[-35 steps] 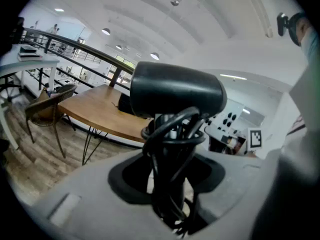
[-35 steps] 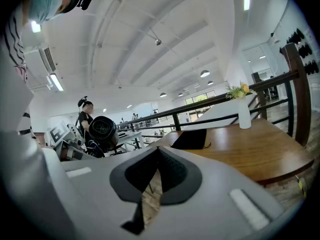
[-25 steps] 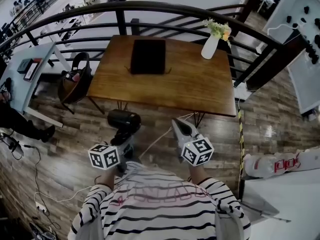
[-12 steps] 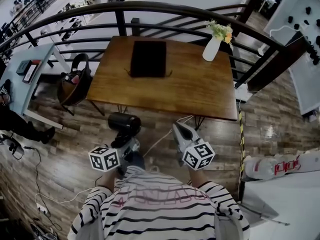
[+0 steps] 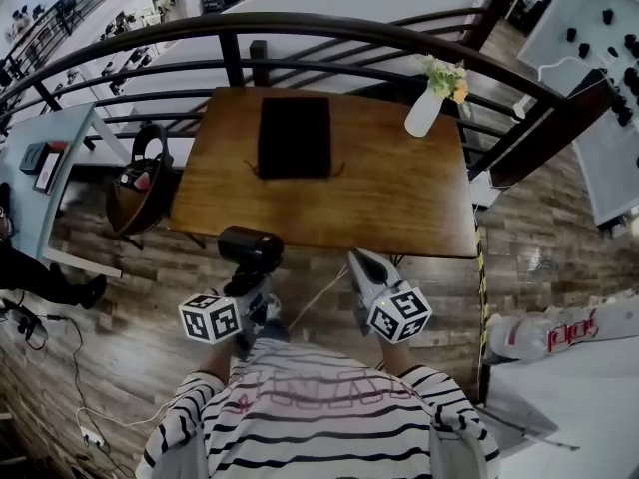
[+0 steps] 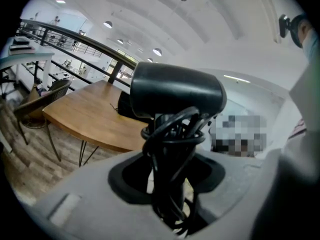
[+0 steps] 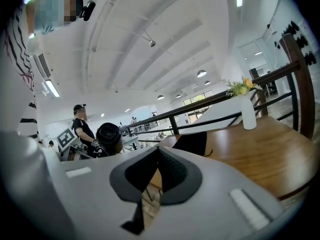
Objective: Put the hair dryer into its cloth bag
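Over the last second both grippers have travelled forward toward the tabletop [image 5: 399, 188]. In the head view the hair dryer [image 5: 250, 247] sat short of the near edge before, and its head now overlaps that edge. The carry looks nearly over, and the bagging itself has not begun. The left hand-held gripper [image 5: 250, 289] is clamped on the dryer's handle, which has the cord [image 6: 172, 134] wound round it, so the dryer is held in the air at the near edge, left of the middle. The right hand-held gripper [image 5: 357, 258] is closed with nothing between its jaws and is level with the other one, free to help. The cloth bag [image 5: 294, 138] lies flat near the far edge, left of the middle and well apart from the dryer. Its long side runs from the near edge to the far edge. Thin strings show at its near end, so its mouth probably faces the person. A vase [image 5: 424, 113] stands at the far right corner, clear of the path. The dryer's handle runs out along the jaws toward the tabletop. Its barrel lies crosswise at the far end of the handle, parallel to the near edge, with one round end facing the right gripper. It will likely need turning to go into the bag lengthwise.
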Motion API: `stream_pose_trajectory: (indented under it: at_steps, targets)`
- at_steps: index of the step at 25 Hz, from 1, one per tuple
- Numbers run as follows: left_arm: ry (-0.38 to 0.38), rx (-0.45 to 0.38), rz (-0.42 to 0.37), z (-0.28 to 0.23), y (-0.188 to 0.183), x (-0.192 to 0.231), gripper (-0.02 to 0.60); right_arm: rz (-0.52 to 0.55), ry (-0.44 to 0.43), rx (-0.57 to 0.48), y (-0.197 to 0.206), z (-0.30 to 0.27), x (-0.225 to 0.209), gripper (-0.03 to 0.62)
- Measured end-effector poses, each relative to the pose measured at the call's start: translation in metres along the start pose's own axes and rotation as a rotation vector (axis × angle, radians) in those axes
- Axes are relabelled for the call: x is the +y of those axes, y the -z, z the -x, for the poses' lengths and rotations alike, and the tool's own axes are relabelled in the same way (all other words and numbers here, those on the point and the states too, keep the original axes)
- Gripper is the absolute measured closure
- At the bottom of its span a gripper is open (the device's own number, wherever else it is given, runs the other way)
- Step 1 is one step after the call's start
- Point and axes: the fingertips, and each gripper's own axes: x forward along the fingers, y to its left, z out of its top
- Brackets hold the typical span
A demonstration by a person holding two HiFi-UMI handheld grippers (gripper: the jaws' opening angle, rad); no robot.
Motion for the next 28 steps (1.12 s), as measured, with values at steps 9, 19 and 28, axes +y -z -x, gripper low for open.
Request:
stream_pose_trajectory:
  at_steps: [9, 19, 28]
  targets:
    - [0.04, 0.049, -0.035, -0.026, -0.076, 0.065, 0.402, 0.007, 0.068, 0.0, -0.021, -0.086, -0.012, 0.591]
    - [0.102, 0.108, -0.086, -0.058, -0.137, 0.117, 0.402, -0.008, 0.169, -0.023, -0.033, -0.151, -0.035, 0.591]
    - [0.088, 0.096, -0.033, -0.076, -0.151, 0.14, 0.402, 0.006, 0.166, 0.057, -0.029, -0.186, -0.058, 0.591]
